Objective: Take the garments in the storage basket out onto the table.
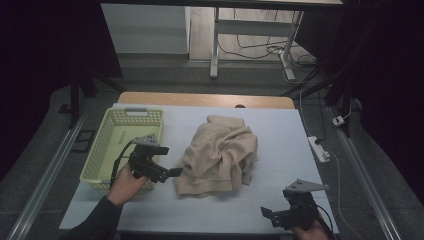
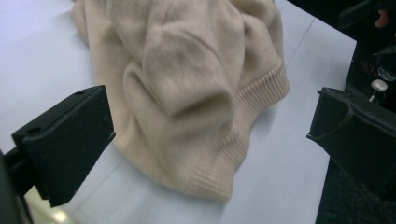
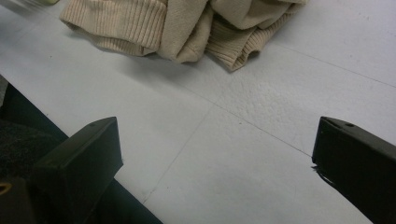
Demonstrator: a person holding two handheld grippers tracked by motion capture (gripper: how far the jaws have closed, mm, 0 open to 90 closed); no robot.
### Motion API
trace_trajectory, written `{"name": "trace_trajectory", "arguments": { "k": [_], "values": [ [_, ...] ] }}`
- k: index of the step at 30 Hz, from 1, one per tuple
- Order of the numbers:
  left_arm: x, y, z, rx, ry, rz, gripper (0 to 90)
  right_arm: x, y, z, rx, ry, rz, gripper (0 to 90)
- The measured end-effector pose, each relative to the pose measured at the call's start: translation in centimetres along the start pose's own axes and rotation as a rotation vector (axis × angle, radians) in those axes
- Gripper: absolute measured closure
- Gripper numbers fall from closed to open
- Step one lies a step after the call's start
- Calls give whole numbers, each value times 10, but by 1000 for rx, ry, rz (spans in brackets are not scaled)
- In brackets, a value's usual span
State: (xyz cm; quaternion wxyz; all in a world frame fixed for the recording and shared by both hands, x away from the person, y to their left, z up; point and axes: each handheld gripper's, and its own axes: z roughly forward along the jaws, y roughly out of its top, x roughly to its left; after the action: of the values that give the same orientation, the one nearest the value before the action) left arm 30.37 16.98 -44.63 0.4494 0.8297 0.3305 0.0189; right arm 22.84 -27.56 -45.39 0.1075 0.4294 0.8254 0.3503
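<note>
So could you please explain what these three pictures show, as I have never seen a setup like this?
A person sits at a table and holds a hand tool with two black jaws in each hand. The high view looks down from above: the left gripper is close to a crumpled beige sweater, and the right gripper waits near the table's front edge. A yellow basket stands at the left. The other two pictures come from cameras on the grippers, looking out between their jaws. Both grippers are open and hold nothing.

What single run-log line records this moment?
left gripper: open, beside sweater | right gripper: open, apart | basket: left
</note>
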Motion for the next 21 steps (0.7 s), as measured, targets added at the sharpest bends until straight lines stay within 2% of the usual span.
{"name": "trace_trajectory", "arguments": {
  "k": [9,14,21],
  "values": [
    [-8,-24,-22,-30,7,-32,0,0,0,0,0,1,-1,12],
    [-8,-43,-39,-58,10,-73,0,0,0,0,0,1,-1,12],
    [-6,-72,-62,-80,44,-136,0,1,0,1,4,-2,-4,12]
  ]
}}
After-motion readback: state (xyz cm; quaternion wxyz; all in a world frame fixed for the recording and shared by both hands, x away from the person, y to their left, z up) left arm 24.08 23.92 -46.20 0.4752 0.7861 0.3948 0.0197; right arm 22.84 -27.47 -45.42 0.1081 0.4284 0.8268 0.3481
